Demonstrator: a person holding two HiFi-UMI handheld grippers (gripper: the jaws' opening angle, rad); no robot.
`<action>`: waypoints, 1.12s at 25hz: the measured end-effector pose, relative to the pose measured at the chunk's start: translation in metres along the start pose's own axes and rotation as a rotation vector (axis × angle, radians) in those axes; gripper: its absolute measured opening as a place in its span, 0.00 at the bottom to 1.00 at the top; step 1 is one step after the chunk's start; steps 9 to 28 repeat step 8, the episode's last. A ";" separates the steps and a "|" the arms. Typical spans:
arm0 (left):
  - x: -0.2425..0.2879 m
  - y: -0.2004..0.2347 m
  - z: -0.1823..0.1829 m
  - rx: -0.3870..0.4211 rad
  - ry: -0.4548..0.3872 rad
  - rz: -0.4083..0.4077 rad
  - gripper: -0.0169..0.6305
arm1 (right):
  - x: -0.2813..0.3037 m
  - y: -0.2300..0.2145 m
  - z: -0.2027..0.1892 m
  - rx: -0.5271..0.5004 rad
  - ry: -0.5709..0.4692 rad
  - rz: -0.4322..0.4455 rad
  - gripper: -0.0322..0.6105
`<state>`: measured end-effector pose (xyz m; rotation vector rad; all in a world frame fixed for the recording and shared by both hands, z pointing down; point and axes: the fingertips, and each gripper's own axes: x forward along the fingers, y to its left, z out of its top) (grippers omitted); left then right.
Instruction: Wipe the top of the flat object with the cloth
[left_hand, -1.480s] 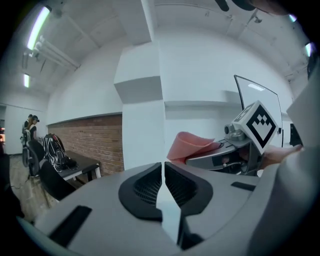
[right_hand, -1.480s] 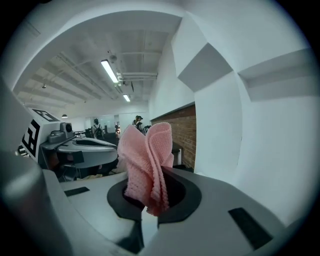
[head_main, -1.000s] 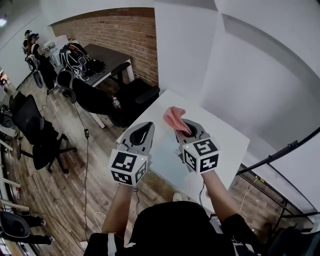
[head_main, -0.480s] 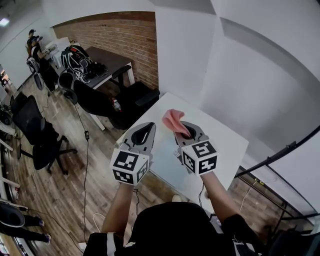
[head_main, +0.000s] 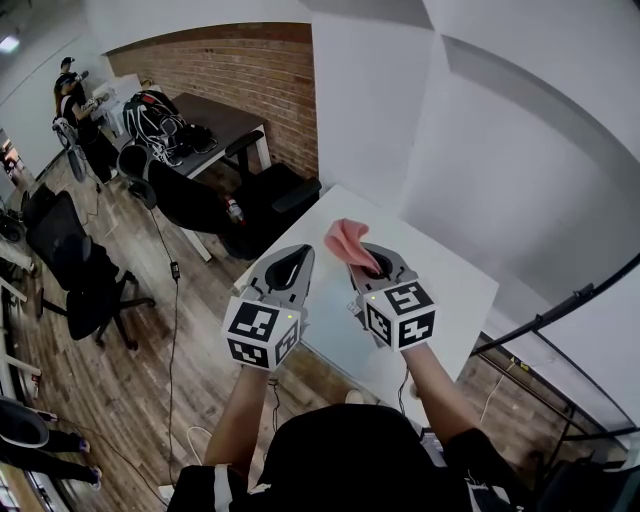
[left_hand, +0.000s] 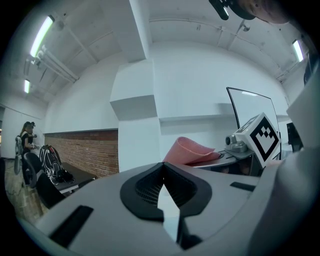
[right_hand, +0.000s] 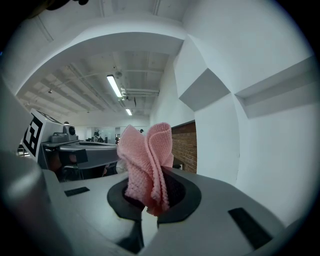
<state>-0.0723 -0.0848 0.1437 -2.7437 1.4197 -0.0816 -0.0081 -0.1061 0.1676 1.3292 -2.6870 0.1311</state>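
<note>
Right now we are holding a claw in each hand, up over the white surface (head_main: 455, 285). Our right claw (head_main: 363, 256) is squeezing the pink cloth (head_main: 347, 238) tight. The cloth is sticking out of its tip like a little flag, pointing to the far side. Our left claw (head_main: 297, 252) is holding nothing; its two halves are pressing together, and it is sitting just to the left of the right one. Both claws are pointing out flat, not down, so the cloth is hanging in the air and touching nothing.

The flat object (head_main: 332, 305) is looking like a pale bluish sheet lying on the surface, below and between the two claws. It is seeming to run from near to far, but we are not sure of its edges. We are thinking the right claw is the one to go. It is needing to tip down so the cloth meets the top of the sheet, just under it and a little to its left.
</note>
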 end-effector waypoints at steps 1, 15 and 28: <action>0.000 0.000 0.000 0.000 -0.001 0.000 0.05 | -0.001 -0.001 0.000 0.001 0.000 -0.002 0.12; 0.003 -0.003 0.000 -0.004 0.002 -0.009 0.05 | -0.003 -0.006 -0.001 0.006 -0.004 -0.013 0.12; 0.003 -0.003 0.000 -0.004 0.002 -0.009 0.05 | -0.003 -0.006 -0.001 0.006 -0.004 -0.013 0.12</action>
